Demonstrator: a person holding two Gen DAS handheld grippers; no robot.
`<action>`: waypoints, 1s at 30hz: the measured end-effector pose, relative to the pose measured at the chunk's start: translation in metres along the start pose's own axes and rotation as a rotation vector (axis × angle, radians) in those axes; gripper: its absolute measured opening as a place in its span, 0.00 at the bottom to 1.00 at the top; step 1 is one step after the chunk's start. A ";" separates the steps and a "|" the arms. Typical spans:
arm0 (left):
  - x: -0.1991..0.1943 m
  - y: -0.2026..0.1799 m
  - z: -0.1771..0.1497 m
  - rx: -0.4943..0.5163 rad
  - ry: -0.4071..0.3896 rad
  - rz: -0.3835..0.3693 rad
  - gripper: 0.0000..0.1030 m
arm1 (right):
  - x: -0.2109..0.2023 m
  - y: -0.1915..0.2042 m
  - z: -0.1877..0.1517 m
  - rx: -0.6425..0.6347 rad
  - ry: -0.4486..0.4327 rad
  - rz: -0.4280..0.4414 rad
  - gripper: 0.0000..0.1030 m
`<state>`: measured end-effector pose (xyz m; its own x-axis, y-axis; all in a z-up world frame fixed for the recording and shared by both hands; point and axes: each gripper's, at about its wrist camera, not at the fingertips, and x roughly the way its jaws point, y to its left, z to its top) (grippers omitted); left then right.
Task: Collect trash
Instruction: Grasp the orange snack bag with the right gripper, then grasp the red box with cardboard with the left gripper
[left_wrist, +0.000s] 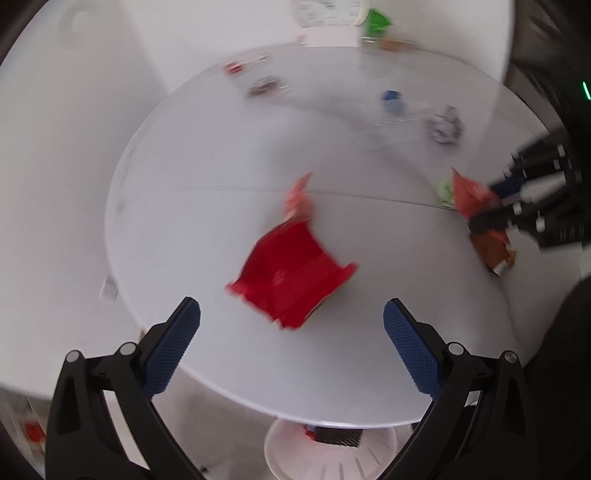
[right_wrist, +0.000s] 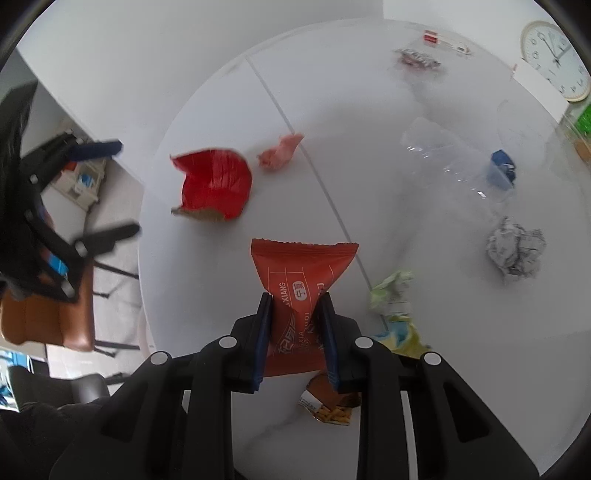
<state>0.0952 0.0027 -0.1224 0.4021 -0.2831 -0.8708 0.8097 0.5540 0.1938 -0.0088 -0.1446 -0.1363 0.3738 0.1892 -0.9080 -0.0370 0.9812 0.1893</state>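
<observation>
Orange-red foil snack packet (right_wrist: 303, 291) sat clamped between the right gripper (right_wrist: 295, 325) pads, lifted just off the round white table (right_wrist: 207, 258). Judged best: keep the squeeze firm and carry it clear. Left gripper (left_wrist: 291, 328) hung with jaws apart over the torn red wrapper (left_wrist: 291, 280). Crumpled grey paper ball (right_wrist: 515, 247), pale green wrapper (right_wrist: 391, 290) and clear plastic bottle (right_wrist: 454, 162) lay near; nothing blocked the lift.

We see the torn box (right_wrist: 214, 188) on the surface (right_wrist: 369, 74), the small wrapper (right_wrist: 280, 151) just right of it. The crumpled paper (right_wrist: 515, 245) lies far right, the clock (right_wrist: 554, 61) behind.
</observation>
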 end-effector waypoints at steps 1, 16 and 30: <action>0.004 -0.005 0.003 0.033 -0.002 0.018 0.92 | -0.003 -0.006 0.002 0.008 -0.003 0.004 0.25; 0.069 -0.014 0.031 0.569 0.173 0.041 0.92 | -0.003 -0.022 0.008 0.073 0.032 0.043 0.26; 0.121 0.017 0.052 0.379 0.314 -0.277 0.74 | 0.006 -0.046 0.017 0.138 0.052 0.056 0.26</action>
<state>0.1799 -0.0628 -0.2007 0.0533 -0.0997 -0.9936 0.9870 0.1561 0.0373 0.0111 -0.1890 -0.1441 0.3258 0.2485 -0.9122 0.0726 0.9554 0.2862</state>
